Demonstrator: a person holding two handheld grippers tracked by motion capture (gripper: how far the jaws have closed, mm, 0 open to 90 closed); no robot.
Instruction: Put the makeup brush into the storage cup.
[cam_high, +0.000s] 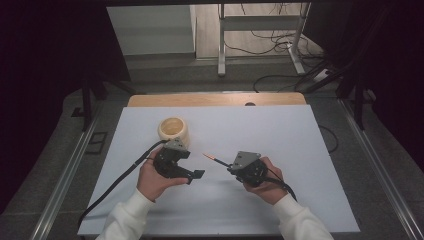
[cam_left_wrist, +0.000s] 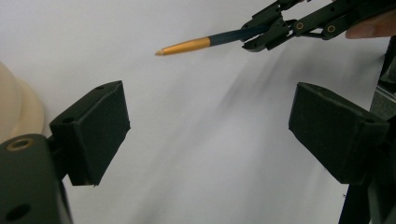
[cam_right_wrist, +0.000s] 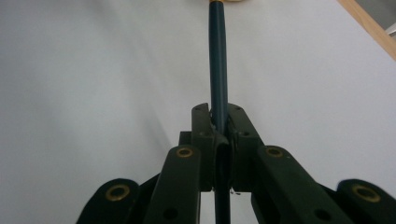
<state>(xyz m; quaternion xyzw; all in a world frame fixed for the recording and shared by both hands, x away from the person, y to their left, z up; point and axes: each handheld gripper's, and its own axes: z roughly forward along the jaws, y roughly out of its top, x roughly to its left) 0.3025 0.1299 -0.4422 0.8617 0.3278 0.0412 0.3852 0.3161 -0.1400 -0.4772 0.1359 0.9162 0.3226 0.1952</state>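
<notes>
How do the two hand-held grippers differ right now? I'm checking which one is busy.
The left hand-held gripper is open with nothing between its jaws; the right hand-held gripper is shut on the pen. The left sits near the wooden cup, the right farther off. Both are black, over the white table.

Left hand (cam_high: 152, 180): wraps the black two-jaw left gripper (cam_high: 192, 175), white sleeve behind.
Left gripper: jaws spread wide, nothing between them.
Right hand (cam_high: 267, 186): grasps the black right gripper (cam_high: 231, 166).
Right gripper: jaws clamped together, pointing toward the left one.
</notes>
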